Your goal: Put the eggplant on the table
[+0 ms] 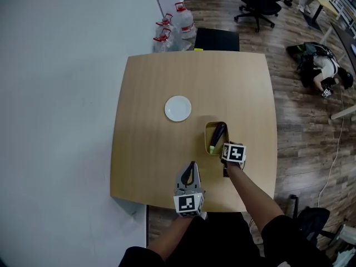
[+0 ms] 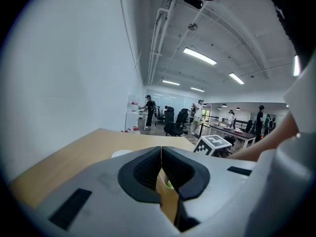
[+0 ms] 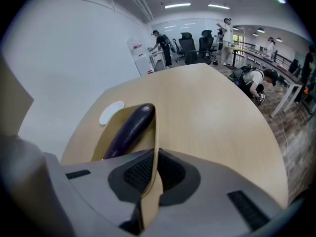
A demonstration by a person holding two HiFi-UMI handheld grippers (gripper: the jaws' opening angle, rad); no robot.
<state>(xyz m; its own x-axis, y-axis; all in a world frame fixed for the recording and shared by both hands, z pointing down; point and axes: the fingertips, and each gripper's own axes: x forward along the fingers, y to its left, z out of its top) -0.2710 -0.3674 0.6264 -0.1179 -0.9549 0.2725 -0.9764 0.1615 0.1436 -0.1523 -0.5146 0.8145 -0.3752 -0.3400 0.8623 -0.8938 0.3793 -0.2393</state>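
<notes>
A dark purple eggplant (image 1: pixel 218 136) with a green stem end lies in an olive-tan bowl (image 1: pixel 208 131) on the right half of the wooden table (image 1: pixel 161 77). My right gripper (image 1: pixel 225 148) sits at the bowl's near edge. In the right gripper view its jaws are shut on the bowl's rim (image 3: pixel 155 147), with the eggplant (image 3: pixel 129 127) just left of them. My left gripper (image 1: pixel 192 166) hovers near the table's front edge, left of the bowl. Its jaws are shut with nothing in them (image 2: pixel 161 168).
A small white plate (image 1: pixel 178 108) rests near the table's middle, left of the bowl. Beyond the far edge stand water bottles (image 1: pixel 172 26) and a black seat (image 1: pixel 217 39). A white wall runs along the left. A person (image 1: pixel 322 71) crouches on the floor at right.
</notes>
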